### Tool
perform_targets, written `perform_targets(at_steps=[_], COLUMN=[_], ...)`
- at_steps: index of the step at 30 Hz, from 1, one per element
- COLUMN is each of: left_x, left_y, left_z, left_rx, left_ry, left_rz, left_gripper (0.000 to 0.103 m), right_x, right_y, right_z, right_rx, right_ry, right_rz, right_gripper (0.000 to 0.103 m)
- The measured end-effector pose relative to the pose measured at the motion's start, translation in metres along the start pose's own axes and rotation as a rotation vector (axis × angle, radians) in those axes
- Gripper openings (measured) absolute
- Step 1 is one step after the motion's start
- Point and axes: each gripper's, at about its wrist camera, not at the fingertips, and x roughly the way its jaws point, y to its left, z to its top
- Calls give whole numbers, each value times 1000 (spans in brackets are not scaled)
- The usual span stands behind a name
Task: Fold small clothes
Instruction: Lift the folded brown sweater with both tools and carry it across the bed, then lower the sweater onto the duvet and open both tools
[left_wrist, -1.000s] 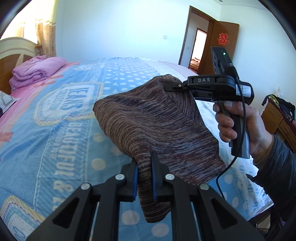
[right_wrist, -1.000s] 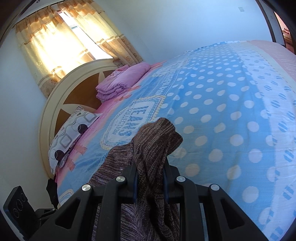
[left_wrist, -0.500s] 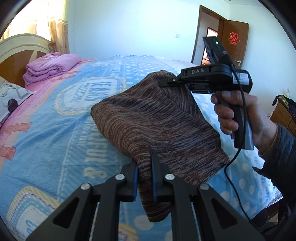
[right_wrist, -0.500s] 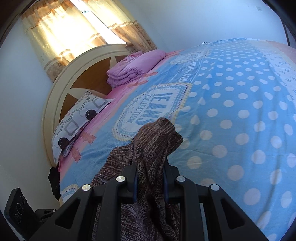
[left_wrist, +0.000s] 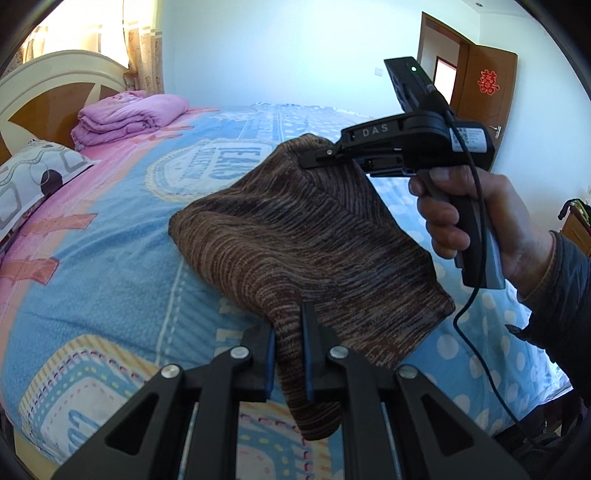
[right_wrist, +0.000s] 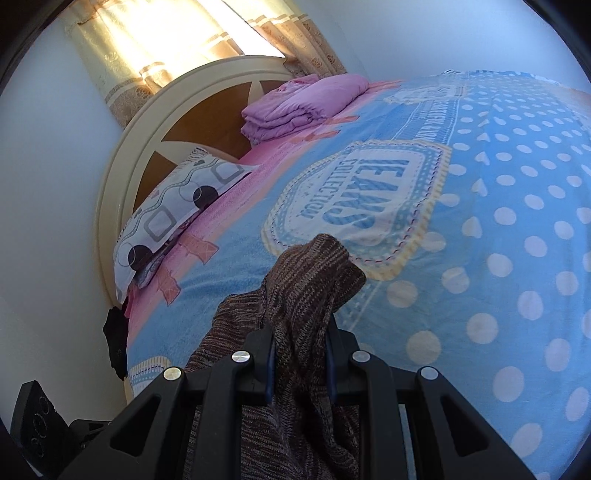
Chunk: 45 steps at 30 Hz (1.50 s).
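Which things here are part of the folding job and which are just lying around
Part of the job:
brown knit garment
left gripper, clamped on it
right gripper, clamped on it
bedspread, the folding surface

Just lying about:
folded pink quilt
patterned pillow
headboard
curtains
door

Pink quilt (left_wrist: 129, 116), patterned pillow (right_wrist: 177, 206), headboard (right_wrist: 207, 122)
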Motion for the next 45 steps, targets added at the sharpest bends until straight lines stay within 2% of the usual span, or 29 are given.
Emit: perform_targets(at_steps=[21, 25, 36, 45], left_x=[1, 3, 10, 8], left_y=[7, 8, 8, 6], left_z=[-39, -46, -53, -57], left_rx=[19, 11, 1, 6], left_ry=[58, 65, 52, 43], left_rz=[54, 54, 51, 58], left_gripper=[12, 12, 13, 14], right_x=[38, 42, 57, 65], right_y=[10, 15, -8, -25], right_z=[-2, -5, -10, -17], right_rx=[2, -35, 16, 57], right_ry=[70, 75, 95, 96], right_rz=[16, -6, -56, -50], right_gripper=[21, 21, 21, 21])
